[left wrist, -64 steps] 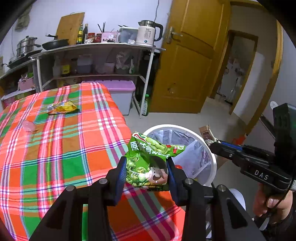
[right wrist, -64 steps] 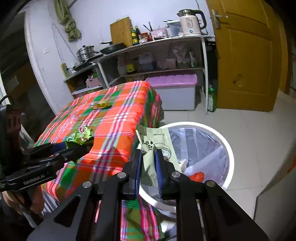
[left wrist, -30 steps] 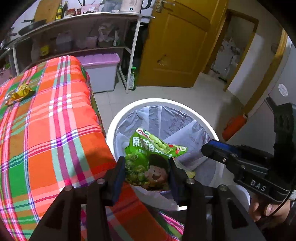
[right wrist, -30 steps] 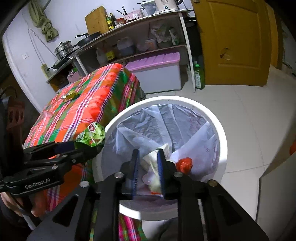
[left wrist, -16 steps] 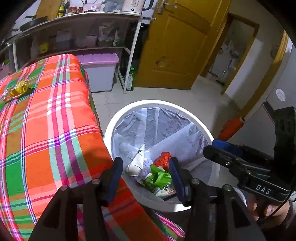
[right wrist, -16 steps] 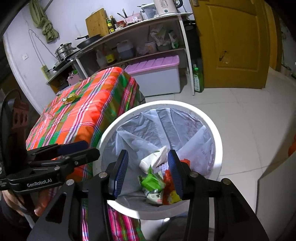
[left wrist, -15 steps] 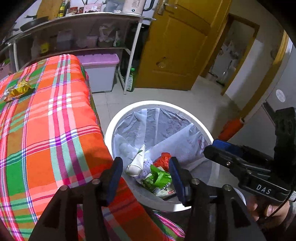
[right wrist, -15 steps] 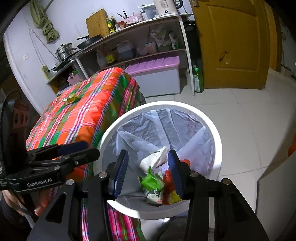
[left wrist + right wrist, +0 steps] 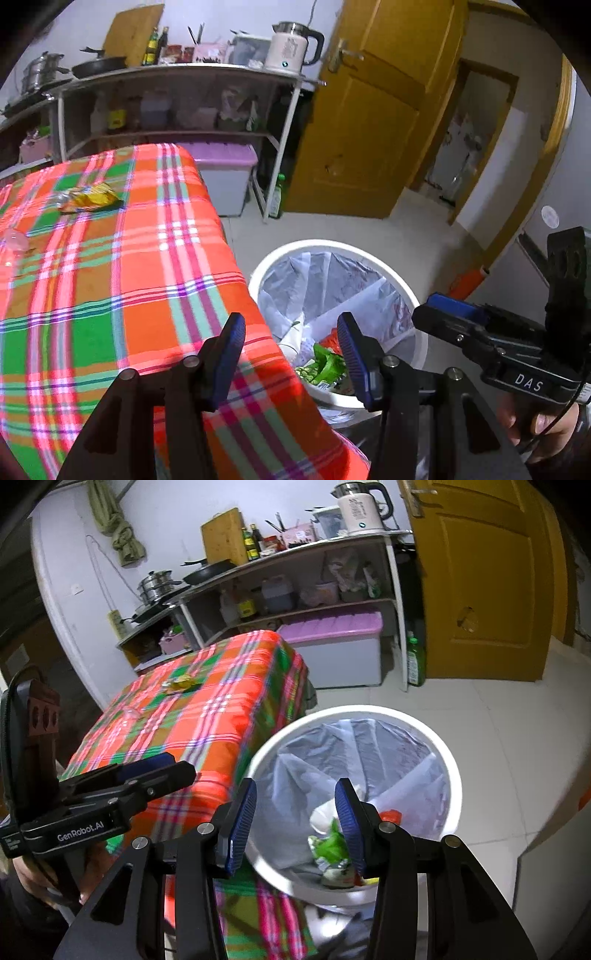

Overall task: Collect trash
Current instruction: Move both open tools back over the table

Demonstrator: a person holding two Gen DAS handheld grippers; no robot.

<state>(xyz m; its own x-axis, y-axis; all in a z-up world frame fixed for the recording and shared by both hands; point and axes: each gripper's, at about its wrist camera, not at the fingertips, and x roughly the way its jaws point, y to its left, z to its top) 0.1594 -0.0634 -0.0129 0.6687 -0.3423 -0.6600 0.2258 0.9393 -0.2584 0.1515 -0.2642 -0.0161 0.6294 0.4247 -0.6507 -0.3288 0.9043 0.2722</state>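
My left gripper is open and empty over the corner of the plaid table, beside the white trash bin. My right gripper is open and empty above the bin. The green snack bag and a pale wrapper lie inside the bin on its liner. A yellow wrapper and a crumpled clear plastic piece lie on the far side of the table; both show small in the right wrist view, the yellow wrapper and the plastic piece.
A metal shelf rack with a kettle, pans and bottles stands behind the table. A purple-lidded storage box and a green bottle sit on the floor by a yellow door. White tiled floor surrounds the bin.
Both grippers opened and dropped their wrappers into the bin. Since then both have lifted and turned back toward the table, which fills more of the left wrist view.
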